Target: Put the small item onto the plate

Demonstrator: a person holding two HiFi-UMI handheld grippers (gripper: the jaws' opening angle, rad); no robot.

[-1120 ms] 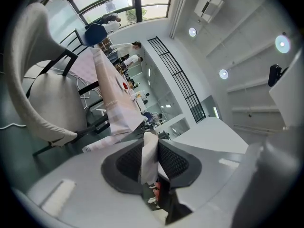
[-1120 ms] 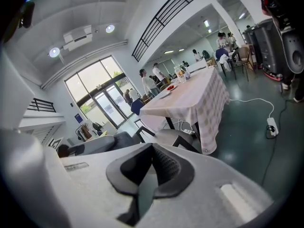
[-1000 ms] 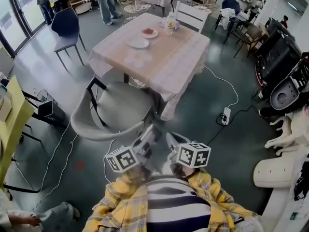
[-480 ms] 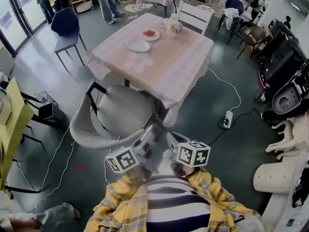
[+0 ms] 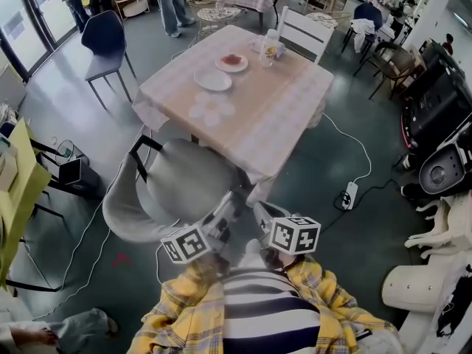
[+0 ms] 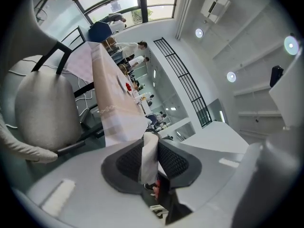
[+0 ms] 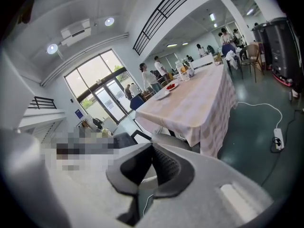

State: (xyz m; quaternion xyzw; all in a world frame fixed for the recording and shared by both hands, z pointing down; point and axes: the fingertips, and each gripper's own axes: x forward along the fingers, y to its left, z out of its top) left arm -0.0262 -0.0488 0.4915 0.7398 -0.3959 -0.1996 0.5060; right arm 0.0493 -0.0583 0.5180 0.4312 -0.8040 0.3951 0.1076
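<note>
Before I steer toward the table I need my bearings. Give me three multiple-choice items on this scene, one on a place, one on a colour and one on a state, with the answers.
1. Where is the empty white plate?
A) on the table, nearer the person than the plate with red food
B) on the floor
C) on a shelf

2. What colour is the chair closest to the person?
A) red
B) grey
C) yellow

3. How is the left claw?
A) wide open, empty
B) shut on a bottle
C) shut on a small white item

Answers:
1 A: the head view shows it on the tablecloth, just this side of the other plate.
2 B: its seat and back are grey.
3 C: its pads pinch the item between them.
</note>
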